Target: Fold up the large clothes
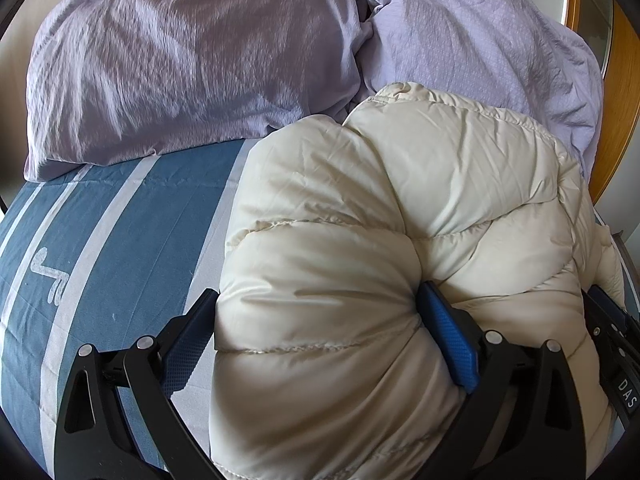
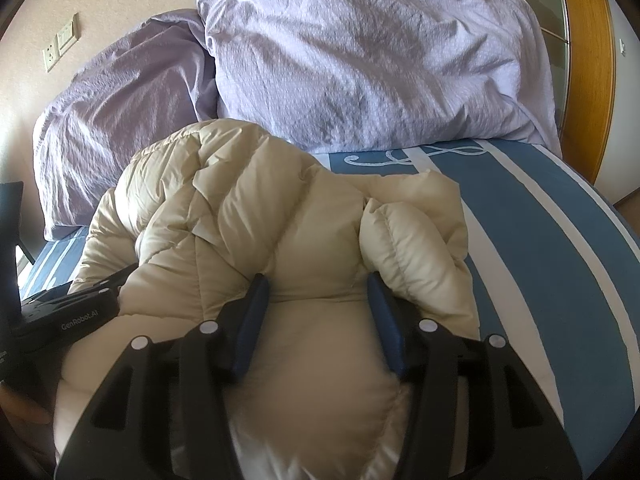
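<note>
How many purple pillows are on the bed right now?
2: one pillow behind the jacket toward the wooden headboard side, the other pillow beside it nearer the wall. Others may be hidden.

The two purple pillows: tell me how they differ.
The left pillow is a duskier mauve, while the right pillow is a paler lilac. The left pillow sits partly behind the right pillow, which overlaps its edge. The cream puffer jacket hides more of the left pillow. Both are crinkled and lie at the head of the striped blue bedsheet.
</note>
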Tool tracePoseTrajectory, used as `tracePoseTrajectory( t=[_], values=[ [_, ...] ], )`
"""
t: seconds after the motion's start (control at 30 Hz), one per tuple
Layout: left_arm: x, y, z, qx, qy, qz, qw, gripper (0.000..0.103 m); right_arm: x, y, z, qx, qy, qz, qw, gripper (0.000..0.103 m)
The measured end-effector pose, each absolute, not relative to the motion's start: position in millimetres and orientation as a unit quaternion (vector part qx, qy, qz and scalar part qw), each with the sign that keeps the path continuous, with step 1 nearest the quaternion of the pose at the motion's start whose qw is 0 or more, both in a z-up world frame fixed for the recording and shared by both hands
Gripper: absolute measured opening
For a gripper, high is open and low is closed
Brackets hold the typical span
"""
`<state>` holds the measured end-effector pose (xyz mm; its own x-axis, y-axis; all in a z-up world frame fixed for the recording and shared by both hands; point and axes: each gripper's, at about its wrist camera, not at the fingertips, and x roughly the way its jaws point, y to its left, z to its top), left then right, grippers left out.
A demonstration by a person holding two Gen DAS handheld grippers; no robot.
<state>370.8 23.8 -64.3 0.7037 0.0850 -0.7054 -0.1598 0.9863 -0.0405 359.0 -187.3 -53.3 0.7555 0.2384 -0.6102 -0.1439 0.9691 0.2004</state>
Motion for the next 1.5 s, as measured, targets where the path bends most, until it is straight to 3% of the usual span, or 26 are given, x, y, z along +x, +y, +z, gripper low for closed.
tracePoseTrajectory(
  t=[0.27, 0.37, 0.53, 0.7, 1.07, 1.5],
  values=[
    [370.6, 25.8, -66.9, -0.064, 0.384, 0.062, 0.919, 0.101, 360.0, -186.9, -52.7, 0.066, 0.337, 0.105, 0.933, 0.053],
    [363.7, 33.8, -62.6, -0.082, 0.394, 0.052, 0.914, 0.101, 360.3, -193.7, -49.2, 0.075, 0.348, 0.13, 0.925, 0.058],
    [334.9, 46.3, -47.7, -0.094, 0.392, 0.04, 0.914, 0.101, 347.1, -212.1, -32.3, 0.093, 0.352, 0.154, 0.919, 0.087],
    [311.4, 62.2, -32.9, -0.102, 0.391, 0.034, 0.914, 0.101, 334.8, -237.4, -20.7, 0.12, 0.352, 0.148, 0.917, 0.1],
    [302.1, 92.7, -48.7, -0.192, 0.437, -0.016, 0.878, 0.101, 359.9, -276.1, -63.1, 0.245, 0.474, 0.192, 0.824, 0.101],
    [319.0, 88.3, -63.3, -0.231, 0.45, -0.062, 0.86, 0.101, 380.5, -267.0, -86.3, 0.268, 0.504, 0.25, 0.782, 0.101]
  ],
)
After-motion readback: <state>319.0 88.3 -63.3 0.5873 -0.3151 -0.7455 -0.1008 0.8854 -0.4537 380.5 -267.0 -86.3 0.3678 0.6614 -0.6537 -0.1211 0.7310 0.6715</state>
